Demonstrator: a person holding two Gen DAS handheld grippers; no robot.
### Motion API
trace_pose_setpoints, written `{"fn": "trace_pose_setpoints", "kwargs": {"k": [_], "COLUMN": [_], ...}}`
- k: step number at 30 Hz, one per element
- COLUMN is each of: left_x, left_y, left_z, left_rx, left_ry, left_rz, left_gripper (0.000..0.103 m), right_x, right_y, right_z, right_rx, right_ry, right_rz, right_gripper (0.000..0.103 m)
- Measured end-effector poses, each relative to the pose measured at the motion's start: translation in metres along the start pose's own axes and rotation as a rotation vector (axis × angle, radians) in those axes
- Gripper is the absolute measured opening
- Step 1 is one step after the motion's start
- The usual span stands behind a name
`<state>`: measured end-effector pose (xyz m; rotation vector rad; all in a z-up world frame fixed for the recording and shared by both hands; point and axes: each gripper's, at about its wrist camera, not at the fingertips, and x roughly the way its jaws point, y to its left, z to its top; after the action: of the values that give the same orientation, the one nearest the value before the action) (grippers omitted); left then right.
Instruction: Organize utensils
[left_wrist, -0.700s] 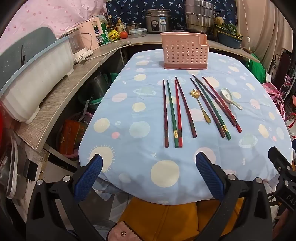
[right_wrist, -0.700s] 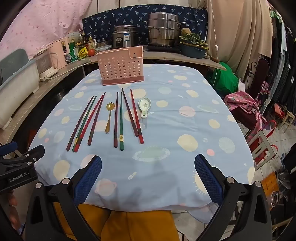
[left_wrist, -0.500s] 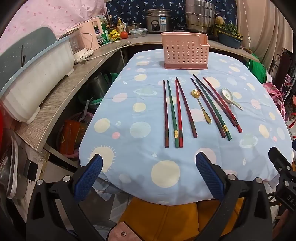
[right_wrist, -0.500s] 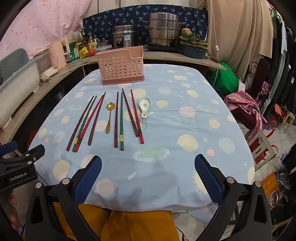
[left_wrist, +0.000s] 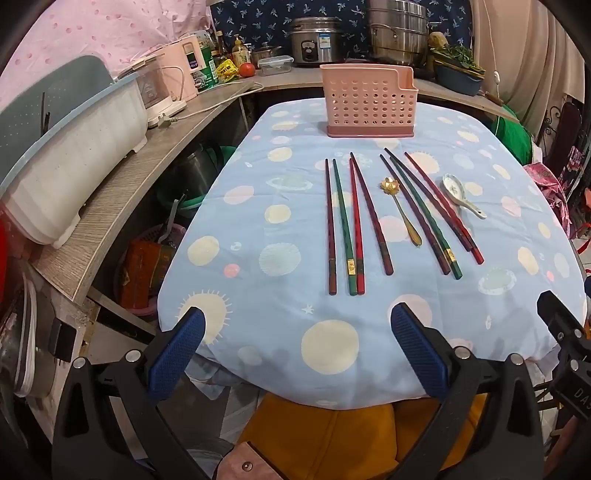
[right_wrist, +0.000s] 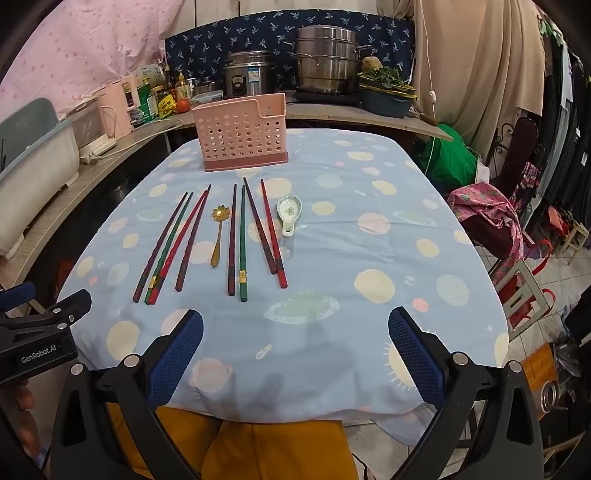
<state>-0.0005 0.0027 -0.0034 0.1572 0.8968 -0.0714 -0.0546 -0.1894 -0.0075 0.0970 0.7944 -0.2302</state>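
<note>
Pink perforated plastic utensil basket (left_wrist: 368, 101) (right_wrist: 242, 133) stands upright at the far end of the table (left_wrist: 258, 266) (right_wrist: 369, 258), which is covered by a light blue cloth with pale round spots. Nothing shows above the basket's rim or through its holes; interior floor not visible.

Utensils lie flat on the cloth in front of the basket, well apart from it, handles toward the near edge:
- Eight long lacquered chopsticks in dark red, bright red and green, in two groups of four: left group (left_wrist: 347, 225) (right_wrist: 171, 242), right group (left_wrist: 430, 210) (right_wrist: 255, 236).
- One small gold metal spoon with flower-shaped bowl (left_wrist: 400, 208) (right_wrist: 218, 232), between the two groups.
- One white ceramic soup spoon with floral print (left_wrist: 461, 195) (right_wrist: 289, 214), just right of the right group.

Left hand-held gripper (left_wrist: 297, 354): blue-padded fingers spread wide apart, nothing between them, hanging over the near table edge. Right hand-held gripper (right_wrist: 295, 354): likewise spread wide and empty, over the near edge.

Compared with the frames a moment earlier: no visible change; utensils, basket and both views match.
</note>
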Motion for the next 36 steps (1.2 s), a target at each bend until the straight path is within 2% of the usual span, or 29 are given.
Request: {"fn": "trace_pose_setpoints", "kwargs": {"k": [36], "left_x": [-0.0008], "left_y": [-0.0018], "left_z": [0.0025], "left_rx": [0.005], "left_ry": [0.003], "left_rz": [0.005], "left_gripper": [0.096], "right_x": [0.0014], "right_y": [0.0002], "right_z": [-0.0005], "right_rx": [0.002], "right_ry": [0.001], "right_rz": [0.003], "right_gripper": [0.096]}}
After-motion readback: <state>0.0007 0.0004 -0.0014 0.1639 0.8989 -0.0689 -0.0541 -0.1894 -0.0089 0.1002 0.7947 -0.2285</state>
